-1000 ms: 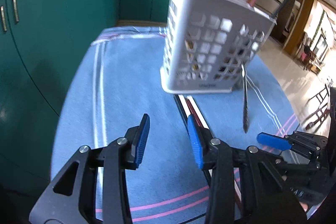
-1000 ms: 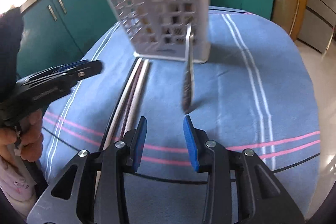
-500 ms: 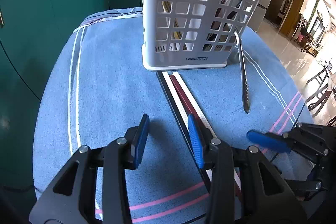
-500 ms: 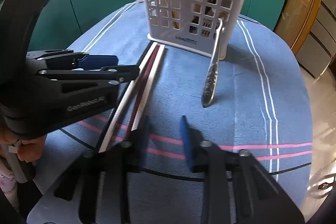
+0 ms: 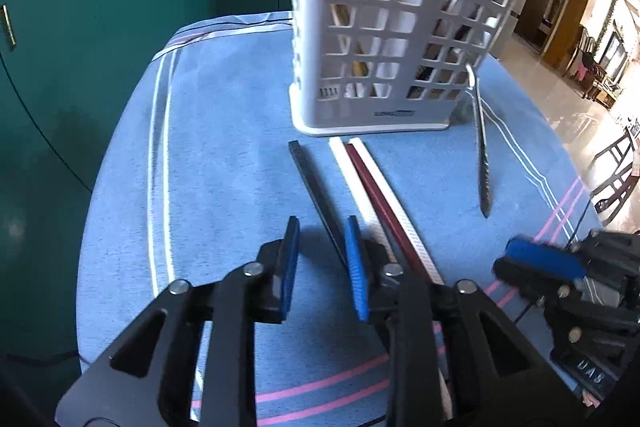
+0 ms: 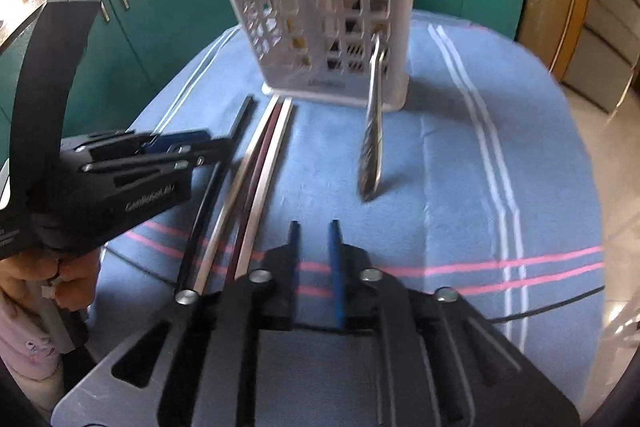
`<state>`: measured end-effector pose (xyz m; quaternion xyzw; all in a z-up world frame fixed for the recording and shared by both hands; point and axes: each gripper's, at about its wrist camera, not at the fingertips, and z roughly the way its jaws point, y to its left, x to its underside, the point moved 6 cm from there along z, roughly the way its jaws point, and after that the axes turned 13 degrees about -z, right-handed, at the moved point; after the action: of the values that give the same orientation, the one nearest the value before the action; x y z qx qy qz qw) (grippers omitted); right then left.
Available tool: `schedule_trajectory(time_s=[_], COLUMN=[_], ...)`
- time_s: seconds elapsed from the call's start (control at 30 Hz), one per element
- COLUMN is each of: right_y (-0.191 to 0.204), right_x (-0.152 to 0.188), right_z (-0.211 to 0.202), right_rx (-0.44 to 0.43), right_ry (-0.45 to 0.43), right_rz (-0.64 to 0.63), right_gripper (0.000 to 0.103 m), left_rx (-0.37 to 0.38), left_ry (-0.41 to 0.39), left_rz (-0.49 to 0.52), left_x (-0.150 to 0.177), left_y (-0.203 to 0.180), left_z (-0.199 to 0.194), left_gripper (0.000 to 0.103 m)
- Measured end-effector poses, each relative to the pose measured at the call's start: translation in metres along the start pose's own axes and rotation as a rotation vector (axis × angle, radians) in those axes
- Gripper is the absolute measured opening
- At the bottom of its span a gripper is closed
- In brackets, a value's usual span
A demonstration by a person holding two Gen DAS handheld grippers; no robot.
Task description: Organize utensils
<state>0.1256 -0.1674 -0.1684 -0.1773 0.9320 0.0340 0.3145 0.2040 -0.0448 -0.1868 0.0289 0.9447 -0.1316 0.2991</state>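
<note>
A white perforated utensil holder [image 5: 396,39] stands on the blue cloth, several utensils inside; it also shows in the right wrist view [image 6: 328,15]. In front of it lie a black chopstick [image 5: 316,195], two white chopsticks [image 5: 352,179] and a dark red one [image 5: 376,191]. A metal utensil [image 5: 482,151] leans against the holder's right corner; the right wrist view shows it too [image 6: 372,135]. My left gripper [image 5: 322,263] is open and empty, its right finger beside the black chopstick. My right gripper [image 6: 314,267] is open and empty, short of the metal utensil's handle end.
The blue striped cloth [image 5: 224,155] covers a small table with drop-offs on all sides. Teal cabinets [image 5: 100,19] stand close at the left and behind. My left gripper [image 6: 132,167] reaches over the chopsticks in the right wrist view. Tiled floor lies to the right.
The black chopstick has slid left, apart from the other three. My left gripper has moved up along the chopsticks. My right gripper has shifted right, in line with the metal utensil.
</note>
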Motion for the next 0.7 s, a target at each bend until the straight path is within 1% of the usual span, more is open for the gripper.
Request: schedule_trajectory(time_s=[0.07, 0.1, 0.2, 0.27, 0.3, 0.33, 0.4, 0.47, 0.5, 0.6, 0.67, 0.7], right_y=[-0.009, -0.016, -0.032, -0.035, -0.035, -0.034, -0.024, -0.012, -0.003, 0.016, 0.024, 0.026], right_x=[-0.004, -0.006, -0.008, -0.008, -0.007, -0.006, -0.005, -0.003, -0.003, -0.002, 0.0, -0.001], right_z=[-0.001, -0.001, 0.002, 0.001, 0.003, 0.003, 0.004, 0.003, 0.003, 0.01, 0.018, 0.019], right_rx=[0.015, 0.017, 0.019, 0.025, 0.022, 0.004, -0.068, -0.115, -0.121, -0.091, -0.024, 0.004], right_ry=[-0.002, -0.004, -0.008, -0.002, 0.001, 0.006, 0.012, 0.014, 0.02, 0.043, 0.072, 0.066], right_rz=[0.022, 0.053, 0.11, 0.121, 0.122, 0.124, 0.116, 0.089, 0.055, -0.023, -0.072, -0.089], right_gripper=[0.015, 0.015, 0.015, 0.015, 0.015, 0.015, 0.015, 0.015, 0.017, 0.019, 0.019, 0.019], left_rx=[-0.012, -0.015, -0.009, -0.01, -0.007, -0.005, 0.001, 0.005, 0.005, -0.005, -0.001, 0.001], left_ry=[-0.004, -0.006, -0.004, -0.006, -0.006, -0.005, -0.001, 0.007, 0.009, 0.012, 0.015, 0.016], left_rz=[-0.005, -0.006, -0.008, -0.004, -0.005, -0.007, -0.017, -0.023, -0.024, -0.016, 0.011, 0.021], left_x=[-0.001, -0.001, -0.002, -0.001, -0.002, -0.002, -0.003, -0.005, -0.004, -0.005, -0.004, -0.004], left_y=[0.003, 0.004, 0.004, 0.003, 0.003, 0.003, 0.005, 0.006, 0.005, 0.005, 0.003, 0.001], left_z=[0.0, 0.0, 0.001, 0.001, 0.001, 0.001, 0.002, 0.003, 0.003, 0.003, 0.004, 0.004], left_gripper=[0.026, 0.027, 0.028, 0.027, 0.025, 0.024, 0.015, 0.012, 0.012, 0.012, 0.011, 0.012])
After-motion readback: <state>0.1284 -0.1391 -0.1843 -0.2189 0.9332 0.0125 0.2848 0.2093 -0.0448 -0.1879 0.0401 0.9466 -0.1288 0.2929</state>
